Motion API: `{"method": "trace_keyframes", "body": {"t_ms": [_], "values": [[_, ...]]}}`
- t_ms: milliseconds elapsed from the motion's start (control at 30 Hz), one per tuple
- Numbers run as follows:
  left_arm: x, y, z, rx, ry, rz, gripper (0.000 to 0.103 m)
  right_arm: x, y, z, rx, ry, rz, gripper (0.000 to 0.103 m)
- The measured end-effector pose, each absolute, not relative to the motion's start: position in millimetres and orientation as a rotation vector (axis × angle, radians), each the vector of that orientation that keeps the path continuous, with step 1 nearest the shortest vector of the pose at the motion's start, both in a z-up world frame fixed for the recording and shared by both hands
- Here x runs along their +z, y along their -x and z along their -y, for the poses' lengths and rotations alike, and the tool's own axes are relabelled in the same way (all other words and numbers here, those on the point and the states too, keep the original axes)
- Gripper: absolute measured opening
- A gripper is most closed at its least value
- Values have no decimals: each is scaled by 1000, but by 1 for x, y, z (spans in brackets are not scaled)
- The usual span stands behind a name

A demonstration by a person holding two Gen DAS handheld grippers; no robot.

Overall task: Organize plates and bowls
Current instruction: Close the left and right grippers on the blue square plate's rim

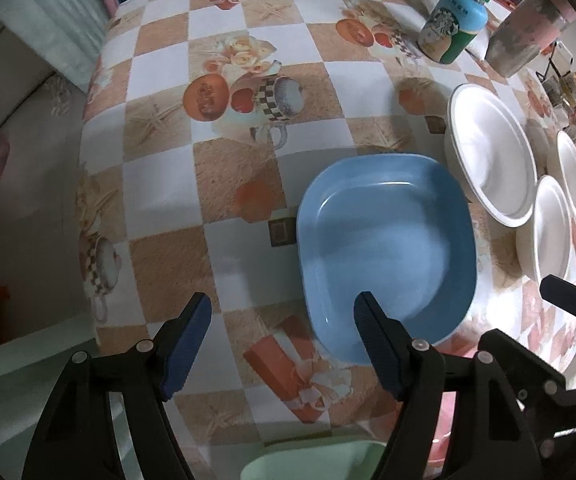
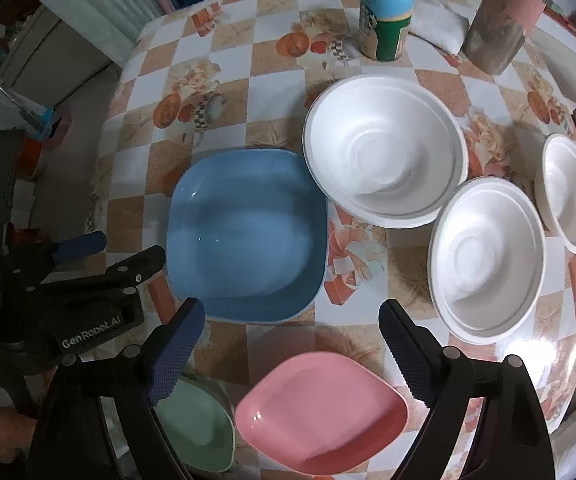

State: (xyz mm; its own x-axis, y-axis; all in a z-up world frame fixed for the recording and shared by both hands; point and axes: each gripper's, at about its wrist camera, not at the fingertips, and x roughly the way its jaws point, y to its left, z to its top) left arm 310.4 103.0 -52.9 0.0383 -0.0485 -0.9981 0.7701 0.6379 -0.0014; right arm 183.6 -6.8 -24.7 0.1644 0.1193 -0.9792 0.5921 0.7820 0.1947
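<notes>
Blue is the colour under me: the blue plate (image 2: 246, 236) sits mid-frame in the right wrist view, flat on the checked tabletop (image 2: 280, 92). In the left wrist view that plate (image 1: 383, 248) lies right of centre, and my left claw (image 1: 284, 314) hangs over its near left rim with fingers spread; one fingertip (image 1: 363, 308) shows over the plate's edge, the other over bare cloth. Nothing is pinched between them.

My right claw (image 2: 291, 316) is spread too, empty, at the bottom of its own view. Between its fingers and lower in the frame lies the pink plate (image 2: 321, 412), and to the pink plate's left the green plate (image 2: 196, 428), partly hidden behind my left finger. Whether those two touch, I cannot tell.

Three white foam bowls stand upright to the right: the large bowl (image 2: 383, 148) just beside the blue plate's upper right corner, the middle bowl (image 2: 487, 260) lower right of it, and the small bowl (image 2: 569, 192) near the right edge.

At the top of the frame stand a blue and green bottle (image 2: 385, 12) and a grey and pink cup (image 2: 503, 20), well apart from the plates.
</notes>
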Motion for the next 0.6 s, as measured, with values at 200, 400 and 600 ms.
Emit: {"method": "trace_keyframes", "body": {"t_ms": [200, 400, 600], "values": [[-67, -314, -93, -696, -681, -1396, 74, -45, -197, 12, -370, -639, -1428, 68], [-77, -312, -87, -688, -690, -1424, 72, -65, -204, 21, -395, -653, -1464, 68], [-89, -307, -82, -670, -691, -1457, 66, -77, -210, 31, -408, -670, -1482, 68]]}}
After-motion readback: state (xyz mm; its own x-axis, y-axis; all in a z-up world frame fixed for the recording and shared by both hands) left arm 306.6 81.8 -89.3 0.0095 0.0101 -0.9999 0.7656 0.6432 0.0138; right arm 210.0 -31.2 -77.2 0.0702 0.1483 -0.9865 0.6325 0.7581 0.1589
